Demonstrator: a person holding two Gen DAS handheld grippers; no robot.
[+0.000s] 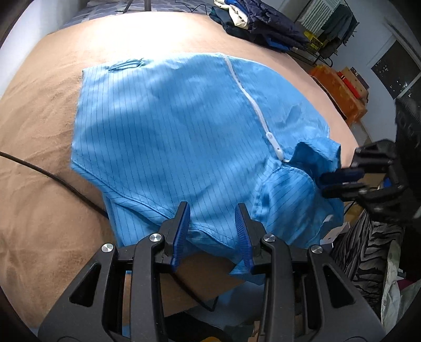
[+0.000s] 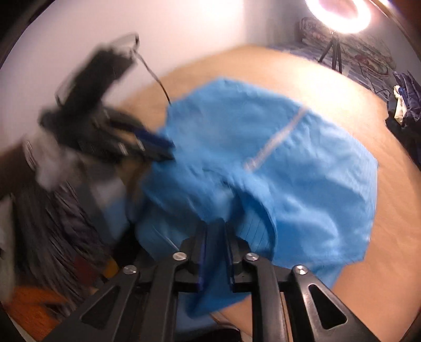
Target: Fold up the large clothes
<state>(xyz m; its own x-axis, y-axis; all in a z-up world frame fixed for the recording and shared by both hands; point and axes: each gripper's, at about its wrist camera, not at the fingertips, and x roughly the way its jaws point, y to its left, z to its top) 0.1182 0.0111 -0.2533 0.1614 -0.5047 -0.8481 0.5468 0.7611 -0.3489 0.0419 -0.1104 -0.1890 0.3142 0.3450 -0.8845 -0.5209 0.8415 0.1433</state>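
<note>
A large blue pinstriped garment (image 1: 171, 136) with a white zipper (image 1: 247, 97) lies partly folded on a tan bed (image 1: 39, 131). My left gripper (image 1: 214, 210) is open over the garment's near edge, its jaws apart with cloth beneath them. My right gripper (image 2: 214, 223) has its jaws close together on a fold of the blue garment (image 2: 289, 179) near the collar. The right gripper also shows in the left wrist view (image 1: 329, 181) at the garment's right edge. The left gripper appears blurred in the right wrist view (image 2: 160, 147).
A pile of dark clothes (image 1: 252, 21) lies at the bed's far side. A black cable (image 1: 52, 179) runs across the bed at left. Orange boxes (image 1: 339, 89) and a clothes rack (image 1: 329, 23) stand at right. A ring light (image 2: 339, 15) stands beyond the bed.
</note>
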